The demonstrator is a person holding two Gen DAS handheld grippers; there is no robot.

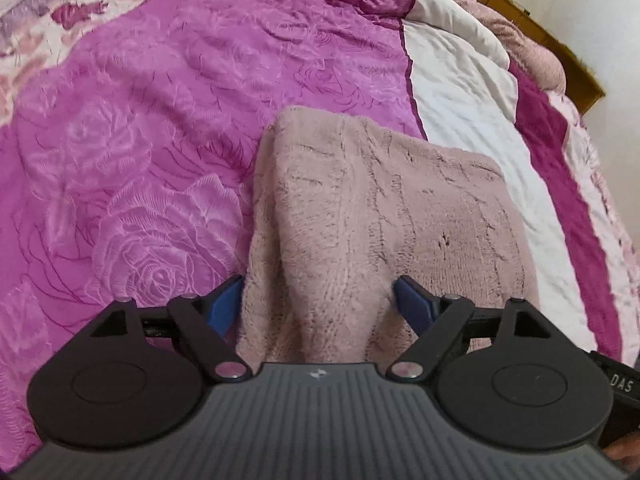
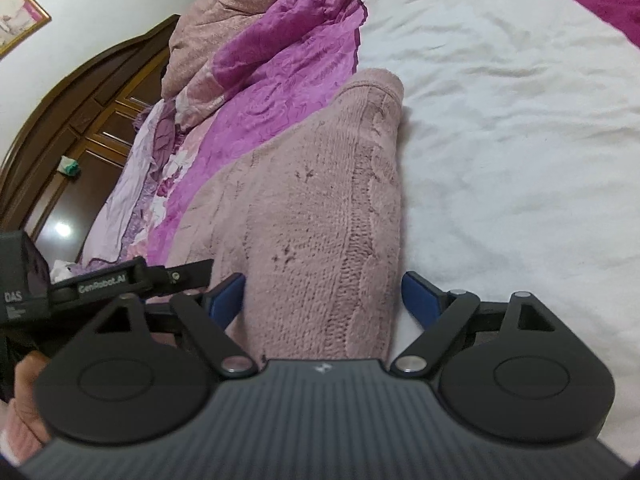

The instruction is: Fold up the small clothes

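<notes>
The left gripper [image 1: 318, 300] sits low at the bottom centre of its frame, its blue fingers [image 1: 226, 304] spread apart with a raised fold of the pink knit sweater [image 1: 380, 208] bunched between them; whether the pads press the cloth cannot be told. The right gripper [image 2: 324, 300] is posed the same way at the bottom centre of its view, fingers [image 2: 420, 300] wide apart, straddling the sweater's [image 2: 312, 208] near edge, the right finger over the white sheet. The sweater lies folded on a bed, half on a magenta rose-patterned quilt [image 1: 160, 120] and half on the white sheet [image 2: 500, 120]. In the right view, the left gripper's body [image 2: 100, 284] shows at the middle left beside the sweater. A rumpled pink blanket [image 2: 224, 20] is heaped at the upper centre, and a dark wooden wardrobe [image 2: 80, 120] and a framed picture [image 2: 16, 12] on a white wall fill the upper left.
</notes>
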